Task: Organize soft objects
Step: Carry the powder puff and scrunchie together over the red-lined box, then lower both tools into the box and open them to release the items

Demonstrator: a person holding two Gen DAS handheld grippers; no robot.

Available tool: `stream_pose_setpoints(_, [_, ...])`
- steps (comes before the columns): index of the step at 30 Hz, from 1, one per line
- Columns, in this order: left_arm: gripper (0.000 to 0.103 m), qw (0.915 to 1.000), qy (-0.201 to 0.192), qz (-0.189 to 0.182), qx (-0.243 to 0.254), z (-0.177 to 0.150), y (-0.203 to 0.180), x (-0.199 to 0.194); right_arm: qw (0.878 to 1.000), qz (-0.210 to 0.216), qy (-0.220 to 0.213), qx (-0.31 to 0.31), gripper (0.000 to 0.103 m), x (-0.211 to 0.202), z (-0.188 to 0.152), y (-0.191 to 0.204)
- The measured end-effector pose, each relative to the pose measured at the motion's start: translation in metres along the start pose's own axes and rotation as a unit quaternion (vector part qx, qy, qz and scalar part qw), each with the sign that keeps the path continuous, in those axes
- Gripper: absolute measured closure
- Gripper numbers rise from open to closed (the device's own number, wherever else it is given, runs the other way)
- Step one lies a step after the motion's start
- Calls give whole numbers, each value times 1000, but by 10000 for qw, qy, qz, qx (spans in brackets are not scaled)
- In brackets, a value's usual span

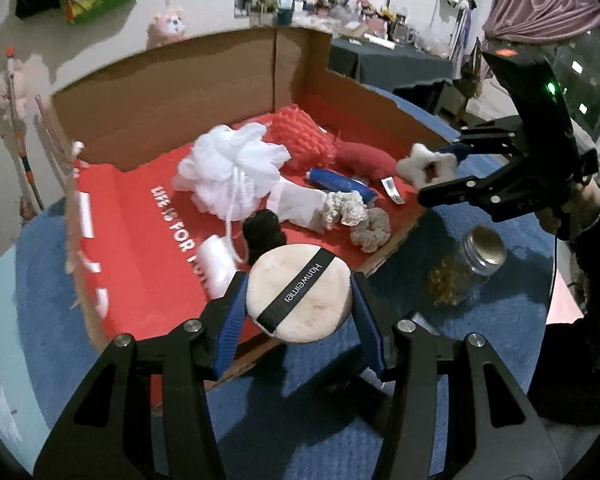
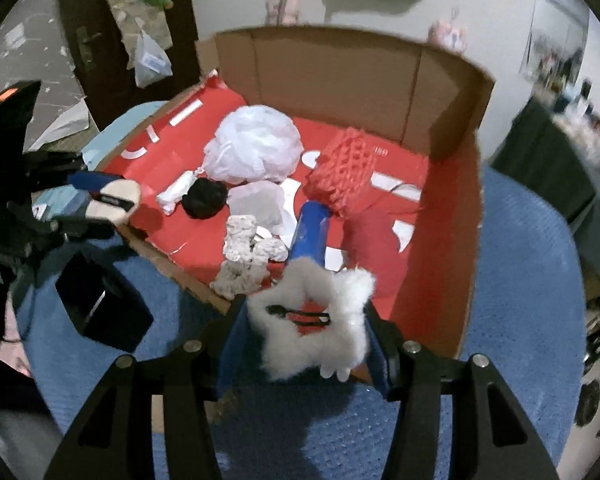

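My left gripper [image 1: 300,300] is shut on a round cream powder puff [image 1: 300,292] with a black band, held over the near edge of the cardboard box [image 1: 172,96]. My right gripper [image 2: 306,332] is shut on a fluffy white star-shaped hair clip [image 2: 312,320], held over the box's near edge; it shows in the left wrist view [image 1: 436,178] at the box's right side. In the red-lined box lie a white mesh bath pouf [image 1: 228,168], an orange knitted piece [image 1: 300,136], a red soft roll [image 1: 364,160], a blue tube [image 1: 340,184], cream scrunchies [image 1: 360,216] and a black pom [image 1: 262,230].
The box sits on a blue mat [image 1: 320,420]. A glass jar [image 1: 468,268] with a metal lid lies on the mat right of the box. A black object [image 2: 104,304] lies on the mat left of the box in the right wrist view. A cluttered table [image 1: 380,56] stands behind.
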State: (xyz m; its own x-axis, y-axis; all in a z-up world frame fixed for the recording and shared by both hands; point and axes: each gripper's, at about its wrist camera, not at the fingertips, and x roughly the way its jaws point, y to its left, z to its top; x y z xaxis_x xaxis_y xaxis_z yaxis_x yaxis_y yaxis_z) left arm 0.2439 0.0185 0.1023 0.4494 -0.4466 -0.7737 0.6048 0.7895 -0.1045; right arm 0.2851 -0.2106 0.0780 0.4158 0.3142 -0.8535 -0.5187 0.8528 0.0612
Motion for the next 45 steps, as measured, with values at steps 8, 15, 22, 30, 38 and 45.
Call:
stream_pose_setpoints(8, [55,9977,627,-11,-250,22,4,33,9950,87,886,456,47,26,19,-16])
stream_pose_setpoints(15, [55,9948,955,183,-289,22,5,52,9932,-226,1075,392,46,33,22,-11])
stream_pose_setpoints(22, [55,9939,988,364,-321,25,11,63,9919,-423,1183,197,46,43,25,-2])
stream_pose_setpoints(30, [53,9931,955,628,-280,29,15,72,9908,-690,1154,119,46,61,30,0])
stream_pose_setpoints(38, [53,9929,823,825,-250,31,17,79,9914,-982,868,-1,46,69,39,-1])
stream_pose_setpoints(45, [53,9931,793,844,-200,31,16,81,9911,-1069,789,-55,43,67,39,-3])
